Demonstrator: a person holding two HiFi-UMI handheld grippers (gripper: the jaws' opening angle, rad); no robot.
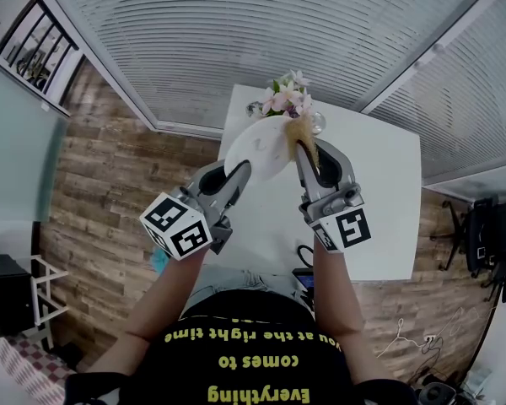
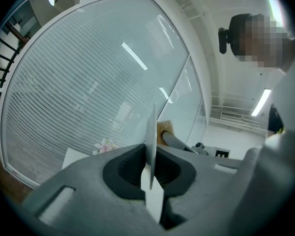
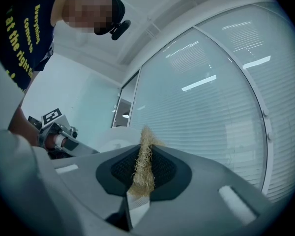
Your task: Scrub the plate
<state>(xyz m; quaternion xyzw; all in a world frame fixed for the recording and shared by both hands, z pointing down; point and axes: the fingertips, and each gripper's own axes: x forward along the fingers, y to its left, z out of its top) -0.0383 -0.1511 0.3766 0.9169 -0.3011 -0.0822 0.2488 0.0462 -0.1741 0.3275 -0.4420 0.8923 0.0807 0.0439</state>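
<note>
The left claw (image 1: 236, 172) is clenched on the rim of a round white plate (image 1: 257, 146). In the left gripper view, the plate stands edge-on and upright between the two grey jaws, rising straight ahead of their tips. Both dark pads press on its lower edge.

The right claw (image 1: 308, 152) is clenched on a tan, fibrous scrubbing pad (image 3: 143, 163). The pad is squeezed thin between the jaws, and its frayed tuft sticks out beyond the tips. In the head view, the tuft lies ahead of the right claw against the plate's right side. From the left claw, it shows just to the right of the plate's face and seems to touch it.

The two claws point forward side by side and close together, with the plate held up between them, above a white rectangular table (image 1: 379, 192). Beyond both claws, at the far edge of the table, stands a bunch of pink and white flowers (image 1: 288, 95). A glass wall with white slatted blinds (image 1: 236, 32) runs behind it. A brown wooden plank floor (image 1: 110, 184) lies to the left of the left claw.
</note>
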